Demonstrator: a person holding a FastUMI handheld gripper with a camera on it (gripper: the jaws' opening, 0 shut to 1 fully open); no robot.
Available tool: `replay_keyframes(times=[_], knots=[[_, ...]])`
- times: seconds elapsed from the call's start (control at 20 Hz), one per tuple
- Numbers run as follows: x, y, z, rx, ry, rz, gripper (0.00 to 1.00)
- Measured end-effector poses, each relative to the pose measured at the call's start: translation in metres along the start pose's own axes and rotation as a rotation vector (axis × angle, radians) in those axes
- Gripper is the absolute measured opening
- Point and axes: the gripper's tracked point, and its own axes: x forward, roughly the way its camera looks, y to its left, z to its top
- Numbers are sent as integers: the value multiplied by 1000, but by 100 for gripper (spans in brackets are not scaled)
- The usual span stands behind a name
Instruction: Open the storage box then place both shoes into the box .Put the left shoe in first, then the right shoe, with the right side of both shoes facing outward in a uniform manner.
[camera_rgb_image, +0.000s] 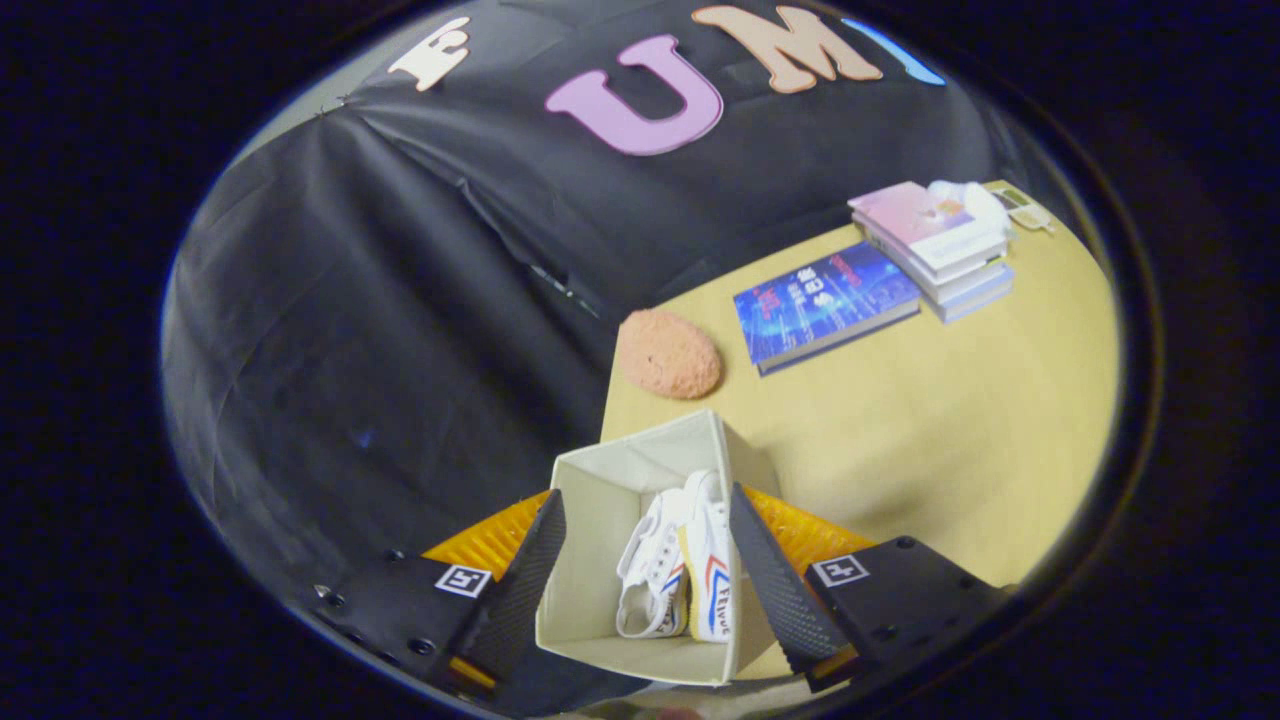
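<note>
From where the gripper (648, 580) hangs above the desk (930, 450), the storage box (610, 500) is the thing to steer by. It stands open at the desk's near corner, directly below and between the jaws, its mouth facing up at the camera. Both white canvas shoes are inside it, side by side on their edges and touching: the left shoe (650, 580) toward one wall, the right shoe (708, 560) pressed against it on the side nearer the middle of the desk. Their long axes run the same way, roughly along the line of the jaws, and red and blue stripes show on both, so they look uniformly turned, though I cannot tell for sure which flank faces out.

The jaws are spread wide, released and holding nothing; one finger sits outside each side wall of the box, and neither seems to touch it or the shoes. To my eye the loading is done and what remains is only to lift clear without catching a box wall.

Beyond the box, a pink sponge-like pad (668, 352) lies near the desk's back edge. Farther off from the box lies a blue book (825, 303), and past that a stack of books (940, 250) with something white on top
</note>
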Motion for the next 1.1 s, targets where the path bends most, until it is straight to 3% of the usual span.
replay_keyframes(times=[0.4, 0.7, 1.1], knots=[[-104, -88, 88, -206, -301, -120, 100], [-171, -149, 153, -378, -450, -228, 100], [-223, -179, 221, -433, -532, -183, 100]])
